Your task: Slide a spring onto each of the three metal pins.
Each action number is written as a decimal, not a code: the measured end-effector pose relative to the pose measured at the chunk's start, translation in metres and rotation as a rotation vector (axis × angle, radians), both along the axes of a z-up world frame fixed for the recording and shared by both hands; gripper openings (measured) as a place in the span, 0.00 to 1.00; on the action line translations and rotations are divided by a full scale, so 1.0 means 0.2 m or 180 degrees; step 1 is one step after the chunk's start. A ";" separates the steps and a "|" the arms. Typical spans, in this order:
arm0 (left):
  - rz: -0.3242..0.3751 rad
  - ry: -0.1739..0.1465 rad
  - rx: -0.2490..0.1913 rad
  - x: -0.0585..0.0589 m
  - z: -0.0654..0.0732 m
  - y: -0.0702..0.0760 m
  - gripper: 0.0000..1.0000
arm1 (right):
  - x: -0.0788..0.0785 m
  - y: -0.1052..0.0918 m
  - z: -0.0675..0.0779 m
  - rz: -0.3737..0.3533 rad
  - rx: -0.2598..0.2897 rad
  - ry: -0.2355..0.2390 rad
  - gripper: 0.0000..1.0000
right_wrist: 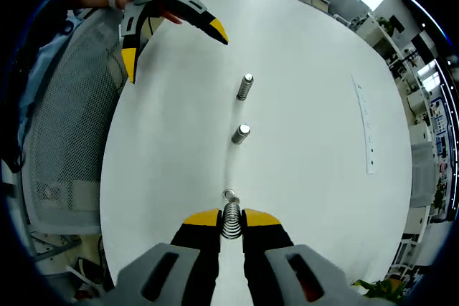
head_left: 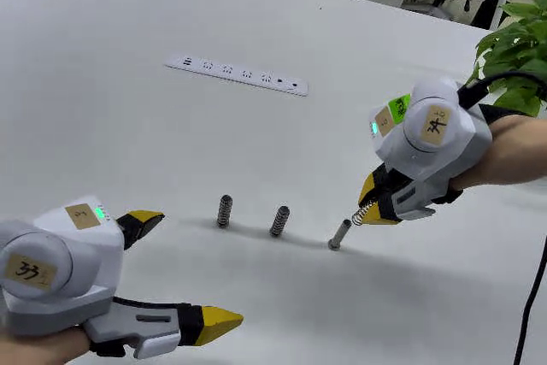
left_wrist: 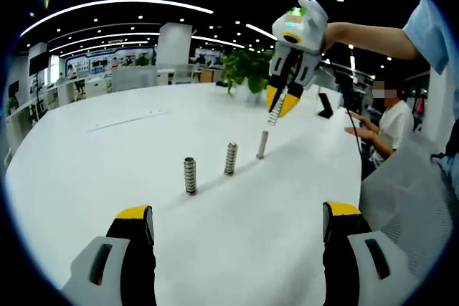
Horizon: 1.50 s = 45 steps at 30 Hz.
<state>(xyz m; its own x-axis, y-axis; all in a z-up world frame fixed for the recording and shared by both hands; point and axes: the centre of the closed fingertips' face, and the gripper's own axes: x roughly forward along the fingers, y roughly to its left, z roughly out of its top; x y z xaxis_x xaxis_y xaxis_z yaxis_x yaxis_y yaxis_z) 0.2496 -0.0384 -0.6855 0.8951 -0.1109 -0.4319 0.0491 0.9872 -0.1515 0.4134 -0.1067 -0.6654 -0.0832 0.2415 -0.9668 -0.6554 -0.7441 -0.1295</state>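
Looking around, this is a big office room with long lights [left_wrist: 115,5] glowing on the ceiling. The wide white table [head_left: 128,57] is smooth and flat. On it stands the bare pin [head_left: 339,234], straight up, with nothing on it. A green plant [head_left: 517,40] sits far behind the bare pin, off to the right. A long white power strip [head_left: 237,74] lies well behind the bare pin, off to the left.

The left gripper [head_left: 198,268] waits well apart from the bare pin, on the near left side. Its jaws are spread wide and nothing is in them. The right gripper [head_left: 373,204] hangs just beside the bare pin, up and to the right. Its jaws are squeezed onto a spring [right_wrist: 230,221], which pokes out and points down toward the bare pin. The tip of the spring is very near the top of the bare pin, but it is not over it yet.

The middle pin [head_left: 279,220] stands near the bare pin on its left. The end pin [head_left: 225,210] stands farther left of the bare pin. Each of these two has a spring on it already.

So I think two pins are done and one is left. The last spring has to line up with the bare pin and slide down over it.
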 end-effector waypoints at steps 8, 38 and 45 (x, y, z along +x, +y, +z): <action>-0.0054 0.0021 -0.0004 0.00 -0.01 -0.01 1.00 | 0.00 0.01 -0.03 0.0099 -0.0088 -0.0037 0.12; -0.0095 0.0050 -0.0030 0.00 -0.04 -0.01 0.99 | 0.00 0.03 -0.13 0.0218 -0.0281 -0.0036 0.12; -0.0094 0.0084 -0.0022 -0.01 -0.05 -0.01 0.98 | -0.01 0.02 -0.20 0.0244 -0.0348 -0.0038 0.13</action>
